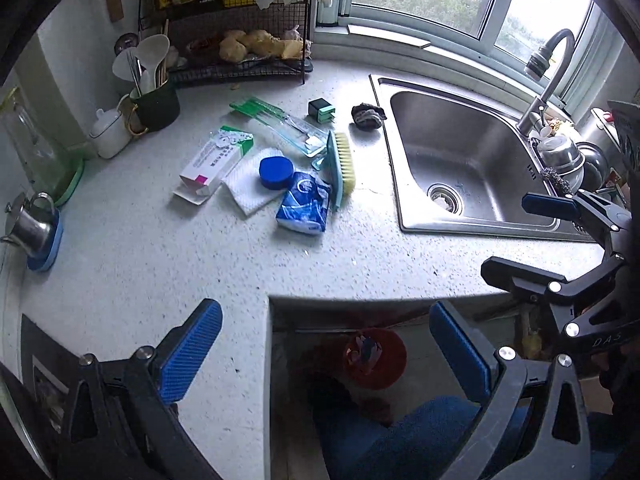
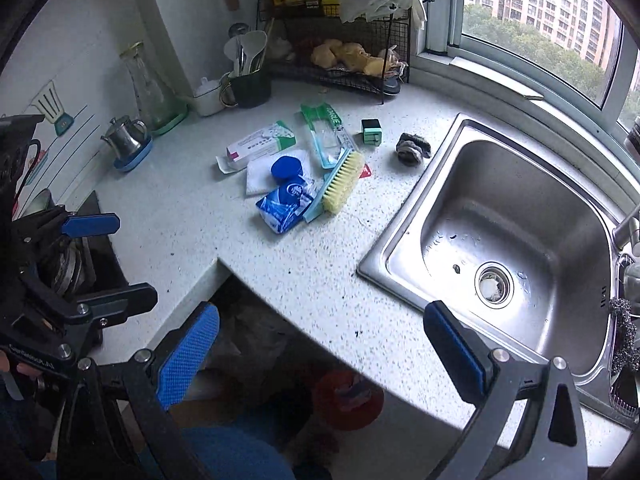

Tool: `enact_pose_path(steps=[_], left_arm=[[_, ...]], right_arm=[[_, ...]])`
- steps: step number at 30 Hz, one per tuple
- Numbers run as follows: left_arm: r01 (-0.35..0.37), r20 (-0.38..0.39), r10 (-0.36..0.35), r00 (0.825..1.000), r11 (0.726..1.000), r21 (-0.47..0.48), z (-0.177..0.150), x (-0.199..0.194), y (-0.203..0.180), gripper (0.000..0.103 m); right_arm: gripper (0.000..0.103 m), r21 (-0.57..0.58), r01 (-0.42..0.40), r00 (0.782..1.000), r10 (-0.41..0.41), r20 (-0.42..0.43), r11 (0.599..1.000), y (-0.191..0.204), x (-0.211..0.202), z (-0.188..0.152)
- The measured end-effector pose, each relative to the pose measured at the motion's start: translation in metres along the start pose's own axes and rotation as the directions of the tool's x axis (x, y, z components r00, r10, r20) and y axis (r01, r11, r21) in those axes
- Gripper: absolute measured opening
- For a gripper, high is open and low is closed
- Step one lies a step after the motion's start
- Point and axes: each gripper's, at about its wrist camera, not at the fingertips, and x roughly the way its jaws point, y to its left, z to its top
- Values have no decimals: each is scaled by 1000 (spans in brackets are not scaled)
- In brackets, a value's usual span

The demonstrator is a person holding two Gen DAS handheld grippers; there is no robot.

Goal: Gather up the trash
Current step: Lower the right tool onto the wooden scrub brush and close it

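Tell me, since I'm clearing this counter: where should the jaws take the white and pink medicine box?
Grip the medicine box across its narrow width near the middle, coming straight down from above. It lies flat and long on the countertop, with both long sides apparently free; its opened flap end looks flimsier.

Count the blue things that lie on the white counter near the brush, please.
2. The round blue lid sits on the white cloth, left of the scrub brush. The blue tissue pack lies just in front of it, against the brush. Others may be hidden underneath.
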Motion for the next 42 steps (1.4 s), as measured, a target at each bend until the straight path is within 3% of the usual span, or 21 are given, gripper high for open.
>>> enact_pose_path(steps=[11,22,29,33,34,36,42], left_arm=[[66,-41,-62,997,994,86,87,51,46,103],[96,-130,-84,988,991,90,134,109,80,103],[103,-167,-87,982,991,87,142,131,96,103],[101,-181,-86,980,992,76,141,140,103,103],[102,-183,-87,979,992,72,140,141,105,103],[108,-190,-96,977,992,58,140,144,109,103],[105,-189,-96,977,994,41,133,139,120,103]], right_arm=[[102,46,44,996,-40,-79,998,-9,52,75],[101,89,49,980,-31,-197,995,-20,117,115],[80,152,50,957,-4,-289,987,-35,158,124],[54,164,56,936,5,-352,985,-40,178,121],[52,158,55,933,6,-360,986,-40,181,120],[42,151,48,930,11,-367,987,-37,185,118],[26,111,57,929,-11,-371,992,-24,193,123]])
